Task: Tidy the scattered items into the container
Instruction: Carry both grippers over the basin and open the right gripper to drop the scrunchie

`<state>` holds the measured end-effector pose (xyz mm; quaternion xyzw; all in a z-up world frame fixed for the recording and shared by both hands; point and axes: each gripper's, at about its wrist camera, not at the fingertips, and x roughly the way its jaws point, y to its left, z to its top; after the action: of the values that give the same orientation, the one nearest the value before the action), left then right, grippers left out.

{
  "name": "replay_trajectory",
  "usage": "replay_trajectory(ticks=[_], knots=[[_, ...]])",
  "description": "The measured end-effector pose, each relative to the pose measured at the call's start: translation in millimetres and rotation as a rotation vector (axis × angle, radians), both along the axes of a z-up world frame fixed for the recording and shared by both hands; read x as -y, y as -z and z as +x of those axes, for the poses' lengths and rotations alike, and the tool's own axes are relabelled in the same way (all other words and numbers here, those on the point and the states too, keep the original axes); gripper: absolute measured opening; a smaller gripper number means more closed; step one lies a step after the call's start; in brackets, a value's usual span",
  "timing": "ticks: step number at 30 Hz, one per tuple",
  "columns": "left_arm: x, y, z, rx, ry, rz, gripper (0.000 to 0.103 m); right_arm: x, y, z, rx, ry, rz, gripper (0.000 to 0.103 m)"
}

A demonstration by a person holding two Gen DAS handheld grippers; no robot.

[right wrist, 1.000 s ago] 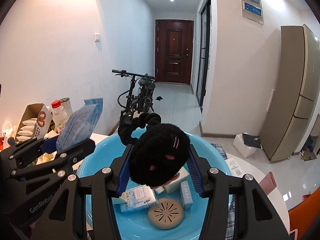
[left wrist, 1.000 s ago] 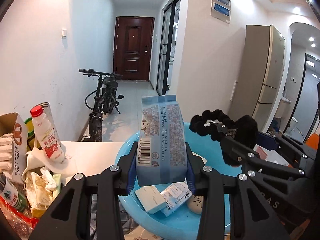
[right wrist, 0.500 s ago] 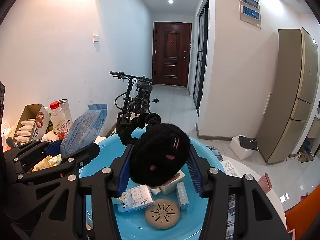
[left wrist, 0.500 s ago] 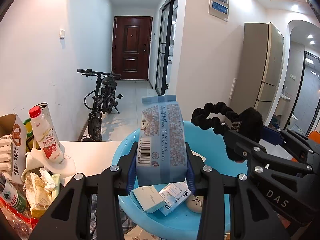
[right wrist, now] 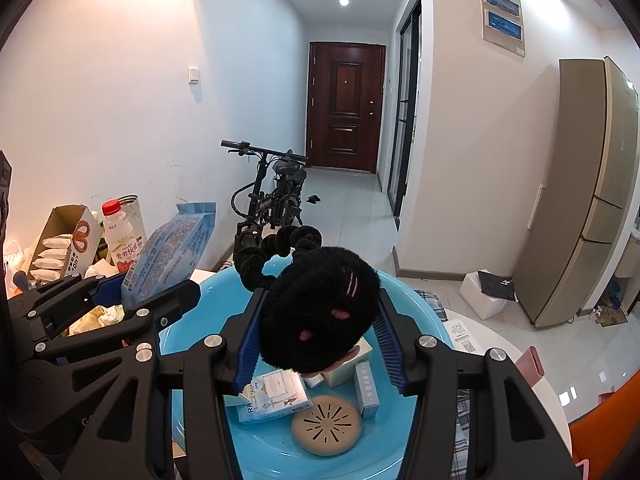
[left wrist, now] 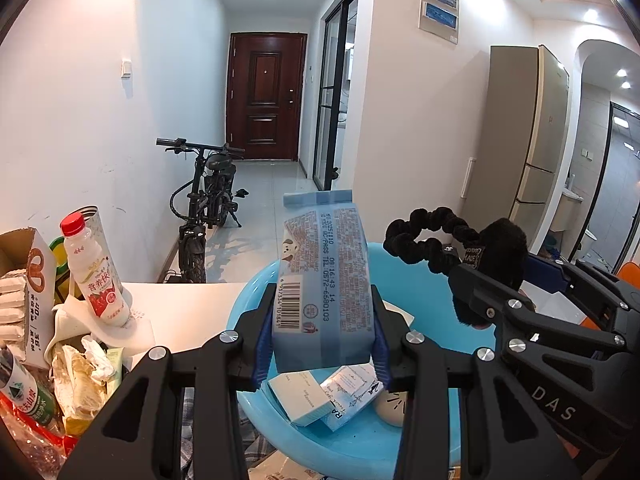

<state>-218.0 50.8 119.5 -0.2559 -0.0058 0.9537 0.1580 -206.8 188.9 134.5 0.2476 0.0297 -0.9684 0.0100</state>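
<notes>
My left gripper [left wrist: 320, 334] is shut on a light blue snack packet [left wrist: 322, 280], held upright over the near-left part of the blue basin [left wrist: 420, 280]. My right gripper [right wrist: 318, 336] is shut on a fluffy black hair scrunchie [right wrist: 320, 312], held above the same blue basin [right wrist: 208, 308]. Each gripper shows in the other's view: the right one [left wrist: 492, 280] with the scrunchie [left wrist: 436, 236], the left one [right wrist: 160, 292] with the packet [right wrist: 172, 252]. Small white and blue boxes [right wrist: 276, 396] and a tan slotted disc [right wrist: 326, 424] lie in the basin.
On the white table [left wrist: 184, 312] to the left stand a red-capped milk bottle [left wrist: 94, 276], an open snack carton [left wrist: 24, 296] and crumpled wrappers [left wrist: 80, 376]. A bicycle [left wrist: 208, 208] leans by the hallway wall. A pink case [right wrist: 530, 364] lies on the right.
Both grippers keep their hold and barely shift; the views have only drifted slightly against the background.
</notes>
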Motion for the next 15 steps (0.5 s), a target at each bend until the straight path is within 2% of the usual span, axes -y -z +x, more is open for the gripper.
replay_trajectory(ticks=[11, 13, 15], knots=[[1, 1, -1, 0.000, -0.007, -0.003, 0.039, -3, 0, 3, 0.010, 0.006, 0.007, 0.056], [5, 1, -3, -0.001, -0.022, -0.004, 0.039, -4, 1, 2, 0.024, 0.036, 0.038, 0.072], [10, 2, -6, 0.009, -0.021, 0.010, 0.039, -9, 2, -1, 0.028, 0.088, 0.077, 0.103]])
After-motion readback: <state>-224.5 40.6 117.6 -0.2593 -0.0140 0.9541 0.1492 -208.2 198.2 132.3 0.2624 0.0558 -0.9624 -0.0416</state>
